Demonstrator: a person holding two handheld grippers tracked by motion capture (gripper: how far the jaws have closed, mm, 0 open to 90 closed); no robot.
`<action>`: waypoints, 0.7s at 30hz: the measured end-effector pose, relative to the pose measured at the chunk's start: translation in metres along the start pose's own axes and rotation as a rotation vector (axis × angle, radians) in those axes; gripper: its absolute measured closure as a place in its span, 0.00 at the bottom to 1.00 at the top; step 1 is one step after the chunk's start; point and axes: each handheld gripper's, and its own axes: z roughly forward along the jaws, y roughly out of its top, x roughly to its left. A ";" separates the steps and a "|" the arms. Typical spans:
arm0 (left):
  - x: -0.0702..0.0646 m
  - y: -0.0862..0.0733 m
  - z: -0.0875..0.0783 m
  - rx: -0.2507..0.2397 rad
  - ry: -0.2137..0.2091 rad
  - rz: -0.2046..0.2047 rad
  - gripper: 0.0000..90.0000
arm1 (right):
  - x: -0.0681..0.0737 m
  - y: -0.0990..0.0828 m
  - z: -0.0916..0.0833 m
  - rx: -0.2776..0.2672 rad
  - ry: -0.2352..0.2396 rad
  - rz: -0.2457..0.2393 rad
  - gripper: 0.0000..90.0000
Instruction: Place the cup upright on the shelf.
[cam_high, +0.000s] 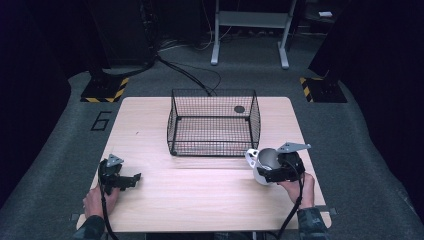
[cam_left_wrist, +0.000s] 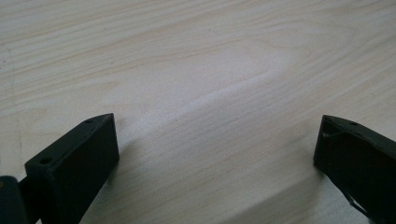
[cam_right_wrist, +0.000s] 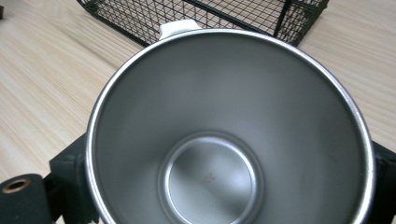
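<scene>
The white mug with a shiny steel inside (cam_high: 263, 165) sits at the right front of the pale wooden table (cam_high: 200, 195), gripped between the jaws of the right gripper (cam_high: 270, 172); in the right gripper view its round metal bowl (cam_right_wrist: 224, 135) and white handle (cam_right_wrist: 180, 26) face the camera, a black jaw on each side.

At the left front, the left gripper (cam_high: 131, 180) lies low over the wood in the person's left hand (cam_high: 97, 200), jaws spread wide with bare table between them. The black wire mesh basket (cam_high: 214, 125) stands at the table's middle back, just beyond the mug. The front middle is bare wood. Grey carpet (cam_high: 50, 165) surrounds the table; a white metal frame (cam_high: 250, 30) stands behind in the dark room.
</scene>
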 end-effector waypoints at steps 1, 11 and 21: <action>0.000 0.000 0.000 0.000 0.000 0.000 0.00 | 0.002 0.002 0.000 0.013 0.011 0.002 0.08; 0.000 0.000 0.000 -0.001 -0.001 0.000 0.00 | 0.014 0.015 0.005 0.034 0.034 -0.013 0.08; 0.001 0.000 0.000 0.007 -0.003 0.007 0.00 | 0.033 0.042 0.014 0.013 0.094 -0.058 0.08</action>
